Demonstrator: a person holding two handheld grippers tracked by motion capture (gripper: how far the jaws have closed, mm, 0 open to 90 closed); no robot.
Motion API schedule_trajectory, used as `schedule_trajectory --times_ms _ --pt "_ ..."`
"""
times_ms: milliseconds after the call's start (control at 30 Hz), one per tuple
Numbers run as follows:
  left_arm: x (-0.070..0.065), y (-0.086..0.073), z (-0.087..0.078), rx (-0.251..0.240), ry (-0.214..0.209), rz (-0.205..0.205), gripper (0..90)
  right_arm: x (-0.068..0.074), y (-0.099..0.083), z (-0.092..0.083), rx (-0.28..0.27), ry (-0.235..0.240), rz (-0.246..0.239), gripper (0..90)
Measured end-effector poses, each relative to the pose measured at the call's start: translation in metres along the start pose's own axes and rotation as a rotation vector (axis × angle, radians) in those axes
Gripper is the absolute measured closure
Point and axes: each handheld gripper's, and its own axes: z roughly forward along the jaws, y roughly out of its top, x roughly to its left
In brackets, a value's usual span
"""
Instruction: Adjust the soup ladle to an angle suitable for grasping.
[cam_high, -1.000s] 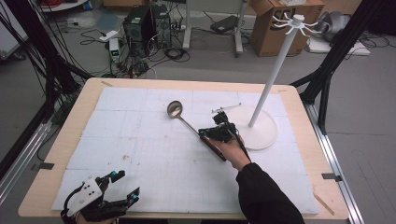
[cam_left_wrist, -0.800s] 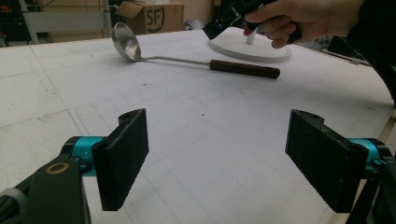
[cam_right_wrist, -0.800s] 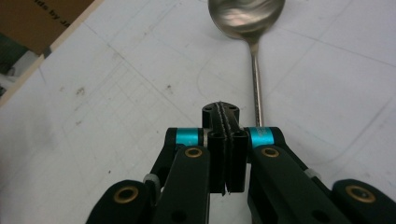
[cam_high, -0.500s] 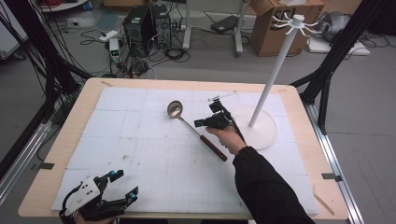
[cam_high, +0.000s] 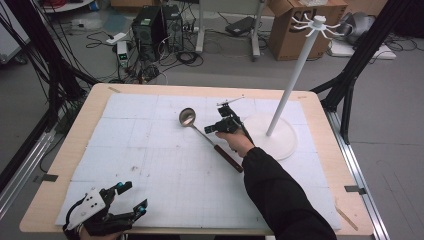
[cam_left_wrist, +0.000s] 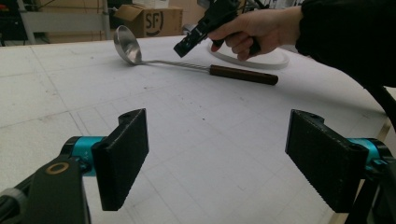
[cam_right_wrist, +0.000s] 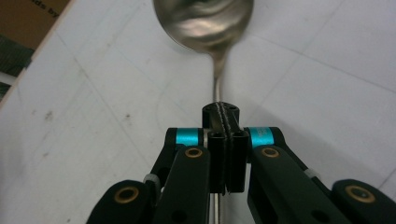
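Ladle (cam_high: 207, 131) flat on mat | right gripper (cam_high: 212, 129) closed above shaft, empty | left gripper (cam_high: 132, 196) wide, empty

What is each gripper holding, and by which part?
Nothing: the right gripper hangs shut above the ladle, over its metal stem; the left gripper stands open and empty.

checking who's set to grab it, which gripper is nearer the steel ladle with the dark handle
Right. The right gripper hovers directly over the steel ladle, jaws shut; the left gripper sits open by the table's near edge.
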Motion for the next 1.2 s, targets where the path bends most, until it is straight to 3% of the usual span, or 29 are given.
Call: schedule_trajectory --times_ms 333,467,567,733,1200 --pt "0.002 0.0 -0.001 -0.009 -0.005 -0.013 21.9 -0.013 -0.002 0.014 0.008 0.002 0.033 90.0" --pt "0.001 0.0 -0.001 -0.005 -0.004 -0.008 21.9 -0.012 -0.001 0.016 0.005 0.002 0.02 90.0" --pt "0.001 0.0 -0.001 -0.006 -0.002 -0.003 21.9 -0.006 0.004 0.019 0.025 -0.022 -0.009 90.0" --pt "-0.001 0.001 -0.002 -0.008 -0.001 0.005 22.0 0.011 0.005 0.029 0.07 -0.016 -0.039 90.0" --pt "-0.003 0.003 -0.005 -0.02 -0.002 0.013 22.0 0.034 0.003 0.041 0.095 -0.021 -0.089 90.0"
